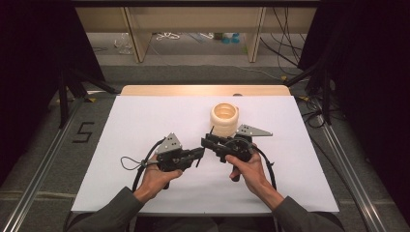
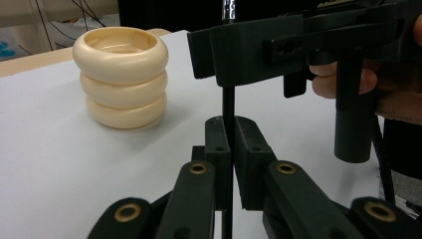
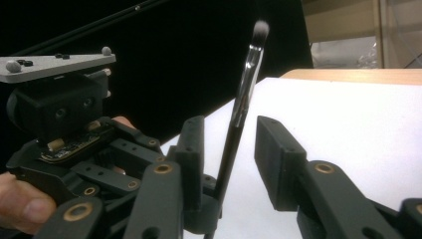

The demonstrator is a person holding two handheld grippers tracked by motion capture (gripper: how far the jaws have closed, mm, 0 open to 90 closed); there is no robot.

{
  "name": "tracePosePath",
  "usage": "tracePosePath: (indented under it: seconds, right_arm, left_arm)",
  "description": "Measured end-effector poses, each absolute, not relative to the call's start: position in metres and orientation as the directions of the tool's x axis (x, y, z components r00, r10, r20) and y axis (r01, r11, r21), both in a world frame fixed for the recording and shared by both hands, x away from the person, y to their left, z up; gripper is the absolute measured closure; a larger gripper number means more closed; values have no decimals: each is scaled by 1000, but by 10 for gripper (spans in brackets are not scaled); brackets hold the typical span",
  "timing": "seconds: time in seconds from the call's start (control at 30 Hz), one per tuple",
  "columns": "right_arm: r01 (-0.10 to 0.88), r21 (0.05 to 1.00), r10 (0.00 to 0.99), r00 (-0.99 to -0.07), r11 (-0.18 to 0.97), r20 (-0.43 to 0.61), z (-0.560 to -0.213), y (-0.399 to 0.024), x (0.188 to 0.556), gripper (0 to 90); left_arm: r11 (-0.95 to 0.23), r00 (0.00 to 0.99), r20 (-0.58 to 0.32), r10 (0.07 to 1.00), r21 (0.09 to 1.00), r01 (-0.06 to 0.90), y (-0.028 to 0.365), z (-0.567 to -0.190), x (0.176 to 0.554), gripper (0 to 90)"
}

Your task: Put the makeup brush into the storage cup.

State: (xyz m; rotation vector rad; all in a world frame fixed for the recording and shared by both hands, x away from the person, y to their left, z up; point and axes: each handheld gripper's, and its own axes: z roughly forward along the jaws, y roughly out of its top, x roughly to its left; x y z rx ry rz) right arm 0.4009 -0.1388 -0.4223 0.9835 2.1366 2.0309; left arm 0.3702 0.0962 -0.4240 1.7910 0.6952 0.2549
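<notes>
A thin makeup brush with a black handle, silver ferrule and dark bristle tip stands upright. My left gripper is shut on its lower handle. My right gripper has its jaws on both sides of the handle; the brush lies close to one pad, and a gap shows to the other. In the high view the left gripper and right gripper meet tip to tip at mid-table, with the brush between them. A cream holder of three stacked rings stands just behind the right gripper.
A white sheet covers the table, whose wooden far edge shows beyond it. Metal rails run along the floor on both sides, and a "5" mark lies on the floor to the left. Cables and shelf legs stand beyond the table.
</notes>
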Motion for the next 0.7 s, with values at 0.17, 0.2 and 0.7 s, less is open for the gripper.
tracePosePath:
  seconds: [0.17,0.2,0.7]
  right_arm:
    - [434,899,443,-795,-65,416,-423,-137,400,711]
    - [428,901,442,-797,-66,411,-423,-137,401,716]
    - [473,872,398,-780,-127,482,-427,-139,403,853]
  left_arm:
    - [-174,798,-175,577,928,329,96,-424,369,851]
    - [-170,798,-179,575,928,331,95,-424,369,851]
    - [-156,797,-195,571,928,338,95,-423,369,850]
